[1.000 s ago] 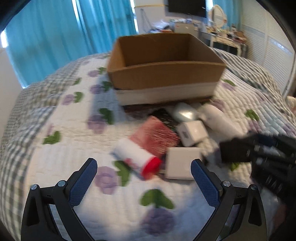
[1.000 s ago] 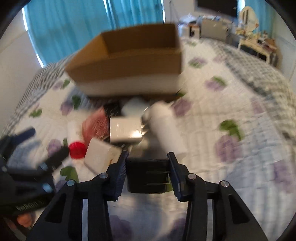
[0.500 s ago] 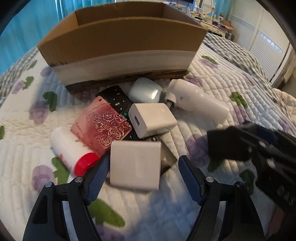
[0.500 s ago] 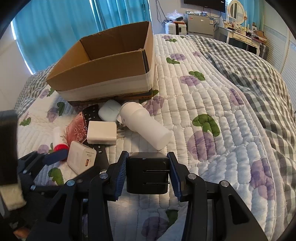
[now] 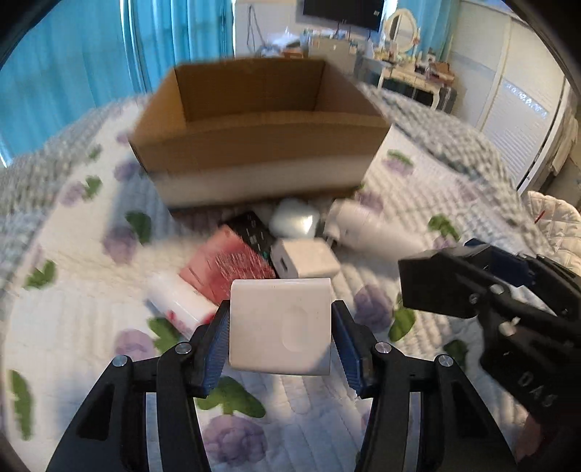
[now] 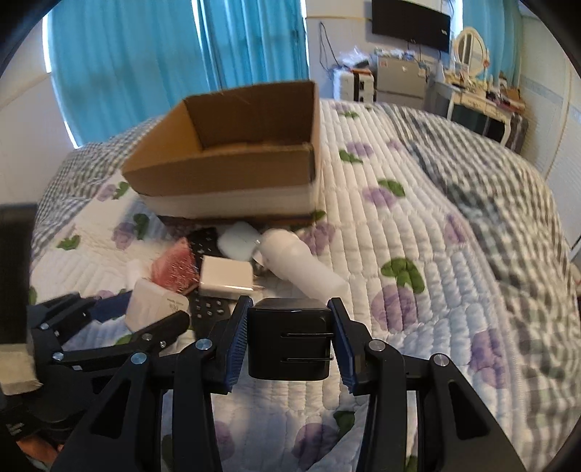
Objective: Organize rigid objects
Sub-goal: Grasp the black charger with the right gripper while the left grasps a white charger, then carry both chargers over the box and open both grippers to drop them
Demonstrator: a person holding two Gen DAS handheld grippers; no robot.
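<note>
My left gripper (image 5: 281, 339) is shut on a white charger block (image 5: 281, 326) and holds it above the quilt; it also shows in the right wrist view (image 6: 154, 305). My right gripper (image 6: 289, 339) is shut on a black plug adapter (image 6: 289, 339), seen at the right of the left wrist view (image 5: 435, 283). An open cardboard box (image 5: 261, 145) stands behind a pile: a white plug cube (image 5: 305, 256), a red patterned card (image 5: 227, 265), a black remote (image 5: 250, 228), a white earbud case (image 5: 294, 221), a white bottle (image 5: 374, 232) and a red-capped tube (image 5: 181, 299).
All lies on a quilted bed cover with purple flowers (image 6: 417, 236). A grey checked blanket (image 6: 508, 188) covers the right side. Blue curtains (image 6: 145, 65) hang behind, with a dresser and TV (image 6: 410, 21) at the far right.
My left gripper closed on the white charger block and lifted it off the pile, pulling back from the box. My right gripper still holds the black adapter, raised slightly.
</note>
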